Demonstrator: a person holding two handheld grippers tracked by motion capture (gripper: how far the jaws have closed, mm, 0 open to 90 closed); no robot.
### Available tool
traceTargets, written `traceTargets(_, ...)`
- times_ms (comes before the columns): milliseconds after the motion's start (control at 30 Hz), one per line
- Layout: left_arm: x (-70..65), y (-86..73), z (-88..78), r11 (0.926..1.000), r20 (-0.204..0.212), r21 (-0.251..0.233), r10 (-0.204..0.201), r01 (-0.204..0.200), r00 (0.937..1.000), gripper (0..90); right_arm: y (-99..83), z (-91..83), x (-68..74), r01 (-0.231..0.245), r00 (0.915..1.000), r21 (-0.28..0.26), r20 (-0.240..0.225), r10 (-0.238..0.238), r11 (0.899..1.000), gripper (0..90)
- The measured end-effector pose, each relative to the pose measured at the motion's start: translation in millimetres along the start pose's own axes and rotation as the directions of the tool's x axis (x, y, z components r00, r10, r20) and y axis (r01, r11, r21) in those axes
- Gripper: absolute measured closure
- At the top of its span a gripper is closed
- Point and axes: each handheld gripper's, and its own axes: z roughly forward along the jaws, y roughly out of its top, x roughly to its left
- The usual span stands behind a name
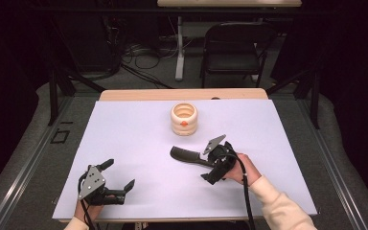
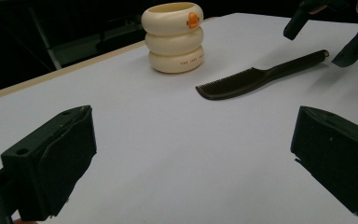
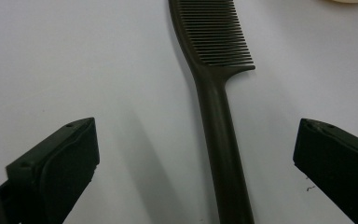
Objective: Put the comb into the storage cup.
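While the person's left hand (image 1: 87,209) rests at the near left corner of the desk (image 1: 124,134), the left gripper (image 1: 120,177) it holds lies low over the white surface with its jaws spread wide and nothing between them. Its grey three-cornered plate (image 1: 92,181) faces up, and a cable trails back toward the wrist. In the left gripper view the two black jaws stand far apart at the bottom corners, with bare white desk between them.

Farther across, near the middle toward the far edge, stands a cream ribbed cup (image 1: 184,119) shaped like three stacked rings, upright, open at the top, with a small orange mark on its side. It stands apart from everything else.

Just in front of the cup and slightly right lies a dark comb (image 1: 184,155), flat on the desk. Its toothed end points left and its handle runs right toward the right gripper (image 1: 215,165). In the right gripper view the comb's handle (image 3: 223,154) runs up the middle between the two jaws, which are released and well apart on either side, touching neither side of it; the teeth lie beyond.

At the right, the person's right hand (image 1: 244,167), in a cream sleeve (image 1: 282,208), holds that gripper tilted over the handle end
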Motion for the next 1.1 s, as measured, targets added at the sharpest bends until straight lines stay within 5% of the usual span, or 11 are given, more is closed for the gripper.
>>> traceTargets(400, 0.3, -0.3, 0.3, 1.0, 0.002, 0.006, 0.001, -0.001, 1.0, 0.3, 7.6, 7.6, -1.3, 0.01, 0.9999, 0.045, -0.006, -0.01, 0.999, 3.2)
traceTargets(800, 0.2, -0.4, 0.5, 0.9999, 0.0, 0.011, 0.0, 0.0, 1.0, 0.3, 15.1, 12.0, 4.2, 0.088, 0.9923, 0.1, 0.078, -0.096, 0.991, 44.5)
traceTargets(1100, 0.1, -0.3, 0.7, 0.9999, 0.0, 0.013, 0.002, -0.002, 1.0, 0.3, 22.3, 18.7, 5.1, 0.129, 0.9865, 0.148, 0.082, -0.142, 0.981, 60.1)
